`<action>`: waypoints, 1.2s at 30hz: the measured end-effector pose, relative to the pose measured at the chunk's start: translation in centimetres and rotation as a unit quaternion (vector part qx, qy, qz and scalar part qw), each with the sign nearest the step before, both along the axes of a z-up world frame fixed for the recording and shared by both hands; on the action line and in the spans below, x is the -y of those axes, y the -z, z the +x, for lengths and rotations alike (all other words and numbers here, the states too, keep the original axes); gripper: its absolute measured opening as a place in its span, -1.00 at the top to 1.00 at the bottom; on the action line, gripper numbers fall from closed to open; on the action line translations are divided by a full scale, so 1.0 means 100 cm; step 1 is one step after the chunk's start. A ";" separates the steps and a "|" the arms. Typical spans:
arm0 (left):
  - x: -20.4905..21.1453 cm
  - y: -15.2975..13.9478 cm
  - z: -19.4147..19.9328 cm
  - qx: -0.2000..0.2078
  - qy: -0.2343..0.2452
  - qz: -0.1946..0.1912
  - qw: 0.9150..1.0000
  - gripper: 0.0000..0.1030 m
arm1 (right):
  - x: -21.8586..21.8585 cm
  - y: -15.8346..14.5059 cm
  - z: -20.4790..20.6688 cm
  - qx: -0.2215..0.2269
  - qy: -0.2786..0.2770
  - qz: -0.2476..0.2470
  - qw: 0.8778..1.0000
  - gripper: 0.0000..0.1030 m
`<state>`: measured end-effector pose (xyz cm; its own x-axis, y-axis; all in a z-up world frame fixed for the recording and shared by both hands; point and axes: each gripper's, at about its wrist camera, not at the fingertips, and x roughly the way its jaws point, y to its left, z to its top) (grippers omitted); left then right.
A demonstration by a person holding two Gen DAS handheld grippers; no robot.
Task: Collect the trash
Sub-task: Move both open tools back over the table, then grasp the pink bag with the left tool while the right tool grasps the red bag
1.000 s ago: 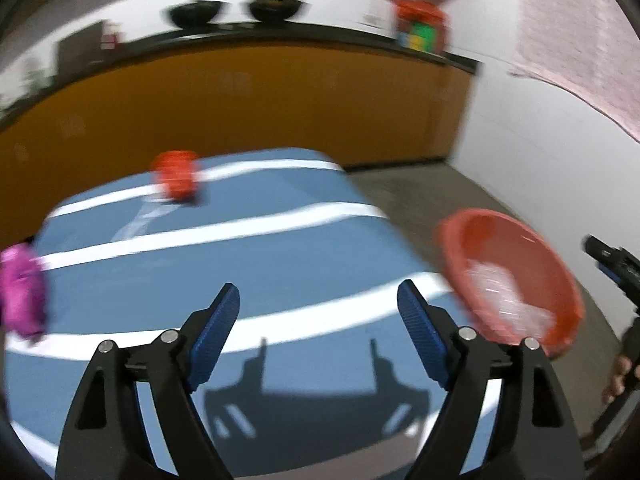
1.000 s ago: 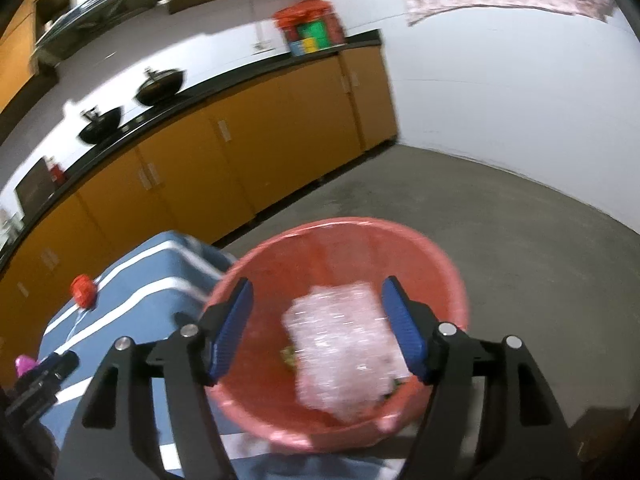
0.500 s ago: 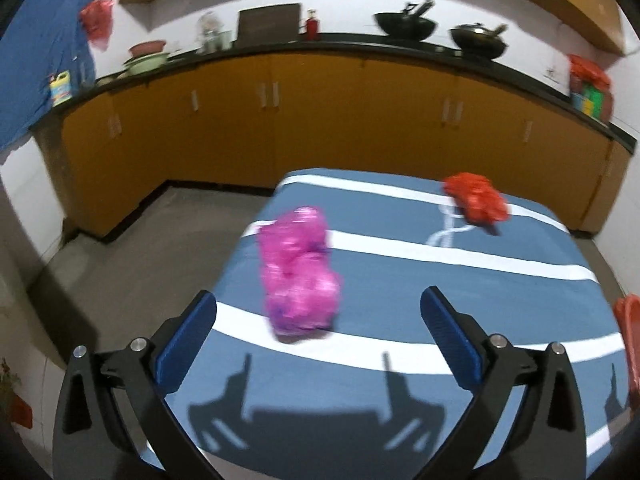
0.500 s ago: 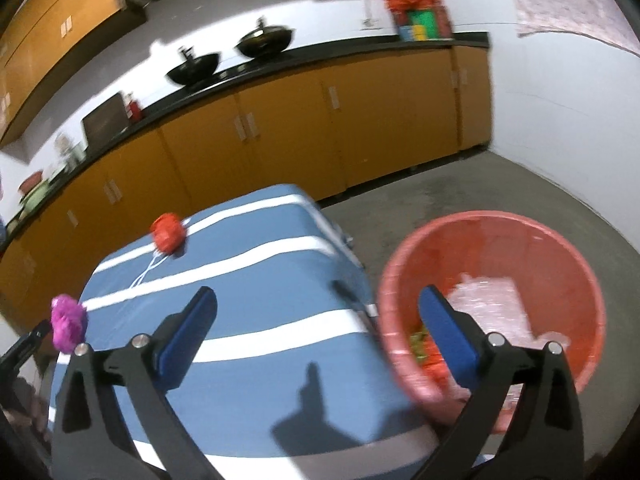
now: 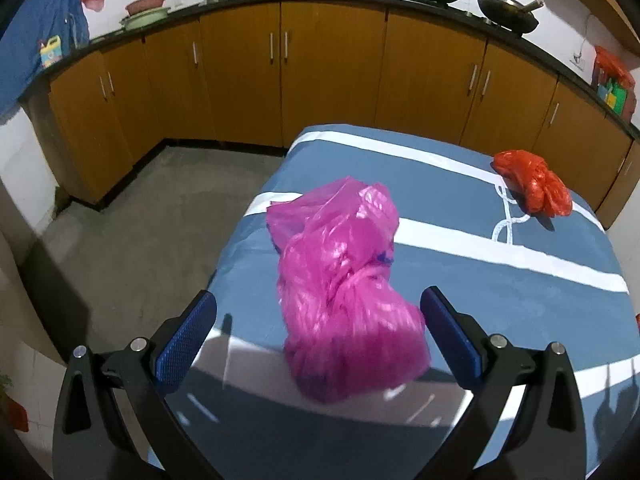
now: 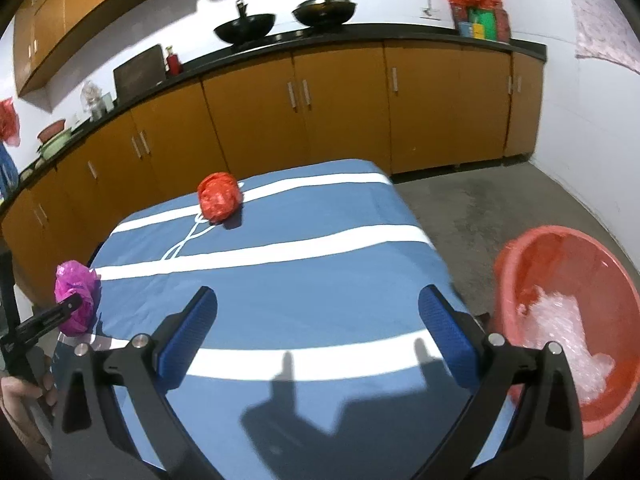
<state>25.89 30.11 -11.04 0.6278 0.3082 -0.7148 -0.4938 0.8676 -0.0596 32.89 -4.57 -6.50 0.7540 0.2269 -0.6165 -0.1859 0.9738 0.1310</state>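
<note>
Pink bag (image 5: 344,284): crumpled, on surface (image 5: 460,248) between spread fingers of left tool (image 5: 318,336); right tool (image 6: 318,330) agape, empty. Advice: close low around its bulk.

pink bag (image 5: 344,292) filling left fingers' (image 5: 188,340) gap, striped tabletop (image 6: 320,280) bare ahead

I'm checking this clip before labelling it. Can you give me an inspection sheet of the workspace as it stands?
Surface: table under a blue cloth with white stripes.
Job's things: pink bag near the table edge; red bag further back; red basin on the floor, holding clear plastic.
Clutter: white string beside the red bag.
Claws: left claw open around the pink bag; right claw open, holding nothing.
Cables: nothing seen.
Surroundings: orange cabinets, two woks on the counter.
</note>
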 end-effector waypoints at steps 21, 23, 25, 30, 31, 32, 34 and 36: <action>-0.011 0.007 0.014 0.037 0.045 -0.079 0.995 -0.08 | -0.103 0.018 0.102 0.006 -0.057 -0.005 0.998 -0.92; -0.011 0.004 0.015 0.041 0.042 -0.074 0.995 -0.08 | -0.115 0.017 0.118 0.008 -0.066 -0.005 0.998 -0.92; -0.014 0.002 0.016 0.044 0.039 -0.075 0.995 -0.08 | -0.129 0.017 0.137 0.008 -0.077 -0.007 0.997 -0.92; -0.018 0.000 0.019 0.049 0.030 -0.077 0.995 -0.08 | -0.158 0.022 0.175 0.001 -0.076 -0.029 0.997 -0.92; -0.018 0.000 0.020 0.050 0.030 -0.076 0.995 -0.08 | -0.163 0.023 0.183 -0.006 -0.076 -0.028 0.997 -0.92; -0.019 0.000 0.021 0.049 0.031 -0.075 0.995 -0.08 | -0.166 0.025 0.187 -0.010 -0.076 -0.026 0.997 -0.92; -0.018 0.001 0.022 0.047 0.031 -0.072 0.996 -0.08 | -0.174 0.031 0.199 -0.025 -0.079 -0.028 0.996 -0.92; -0.017 0.002 0.024 0.044 0.032 -0.073 0.996 -0.08 | -0.182 0.037 0.209 -0.036 -0.080 -0.043 0.995 -0.91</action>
<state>28.27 31.84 -11.24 0.7047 0.1629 -0.6906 -0.4253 0.8760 -0.2273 53.76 13.58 -10.21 0.6658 0.2840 -0.6899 -0.3321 0.9409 0.0667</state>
